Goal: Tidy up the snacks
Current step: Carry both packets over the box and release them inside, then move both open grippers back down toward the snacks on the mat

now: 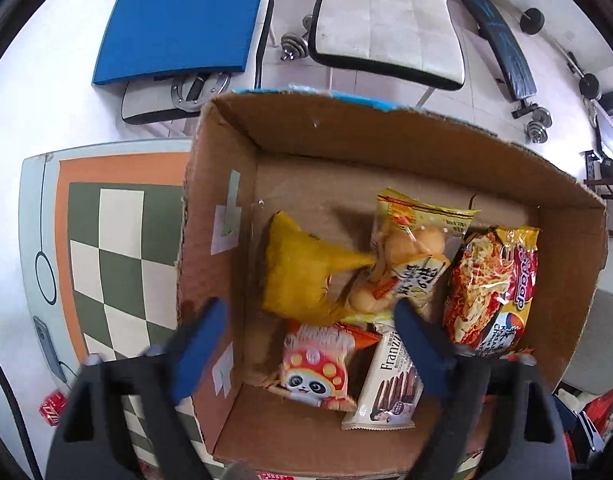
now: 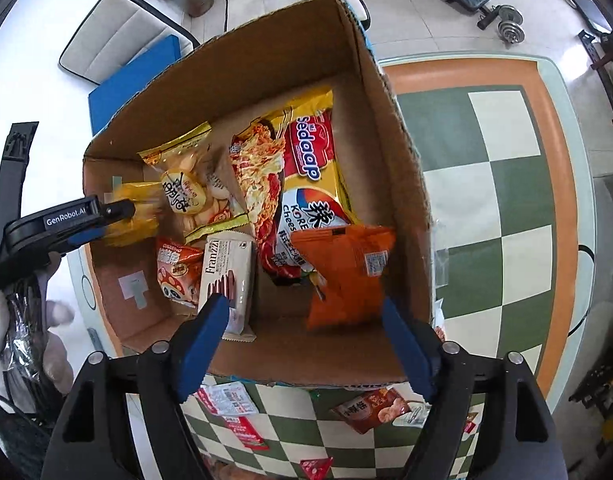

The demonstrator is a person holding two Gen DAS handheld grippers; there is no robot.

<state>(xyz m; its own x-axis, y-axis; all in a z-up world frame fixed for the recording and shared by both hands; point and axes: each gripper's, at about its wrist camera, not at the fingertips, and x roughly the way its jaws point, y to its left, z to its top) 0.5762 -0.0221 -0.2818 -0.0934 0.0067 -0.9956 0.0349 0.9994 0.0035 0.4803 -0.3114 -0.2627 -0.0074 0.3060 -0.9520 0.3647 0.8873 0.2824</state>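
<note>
An open cardboard box point(image 1: 386, 136) point(image 2: 402, 184) stands on the checkered table. Inside lie a yellow packet point(image 1: 302, 276) point(image 2: 136, 208), a clear bag of round buns point(image 1: 410, 252) point(image 2: 190, 192), a Sedaap noodle pack point(image 1: 490, 292) point(image 2: 302, 184), a panda snack bag point(image 1: 314, 372) point(image 2: 178, 272) and a Franzzi wafer pack point(image 1: 390, 388) point(image 2: 226, 276). My left gripper point(image 1: 306, 344) is open above the box. My right gripper point(image 2: 302, 332) is open over the box; an orange snack bag point(image 2: 342, 276) sits tilted between its fingers, blurred.
Several loose snack packets point(image 2: 370, 408) lie on the checkered table point(image 2: 506, 200) in front of the box. A small red packet point(image 1: 52, 404) lies at the table's left edge. A blue pad point(image 1: 182, 28) rests on a chair behind; a white chair point(image 1: 390, 20) stands beside it.
</note>
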